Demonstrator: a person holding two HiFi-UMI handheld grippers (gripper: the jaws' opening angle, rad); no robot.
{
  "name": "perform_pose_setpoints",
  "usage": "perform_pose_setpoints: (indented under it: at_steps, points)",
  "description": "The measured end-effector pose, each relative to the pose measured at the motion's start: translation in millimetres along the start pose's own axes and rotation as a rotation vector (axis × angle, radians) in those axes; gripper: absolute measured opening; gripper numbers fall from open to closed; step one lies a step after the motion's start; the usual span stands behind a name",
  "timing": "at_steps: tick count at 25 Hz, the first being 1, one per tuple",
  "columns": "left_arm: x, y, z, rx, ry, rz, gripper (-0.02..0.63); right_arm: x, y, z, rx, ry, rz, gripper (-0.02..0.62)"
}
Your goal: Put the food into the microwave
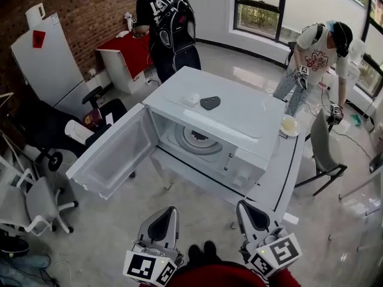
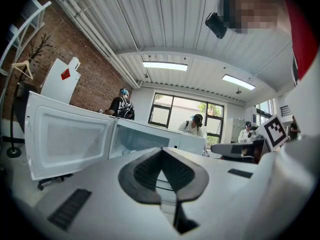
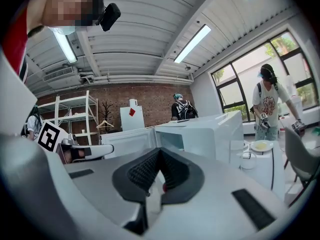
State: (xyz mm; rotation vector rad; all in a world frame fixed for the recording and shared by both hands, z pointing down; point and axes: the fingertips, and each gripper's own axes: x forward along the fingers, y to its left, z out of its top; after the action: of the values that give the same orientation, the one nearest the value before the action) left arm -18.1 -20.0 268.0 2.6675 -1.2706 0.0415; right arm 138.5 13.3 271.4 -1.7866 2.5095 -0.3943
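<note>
**Microwave [image 1: 239, 109] open, food outside it**
The plate of food [image 1: 289, 124] sits on the table [image 1: 287, 166] at the microwave's right end; the turntable's [image 1: 197, 139] dark centre is probably its hub. The left gripper [image 1: 167, 215] and right gripper [image 1: 246, 209] are pinched closed, empty.

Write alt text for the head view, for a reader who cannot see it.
A white microwave sits on a white table, its door swung open to the left. A plate of food rests on the table to its right; the left gripper and right gripper hover in front, both shut and empty.
</note>
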Motion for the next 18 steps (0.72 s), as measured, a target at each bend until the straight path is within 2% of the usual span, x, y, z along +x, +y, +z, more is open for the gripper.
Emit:
perform_pose_setpoints:
  at_steps: [18]
  points:
    - [-19,-6,-2,0.002,-0.019,0.024,0.008,-13,4,-2,-0.030,-0.013,0.015,0.012]
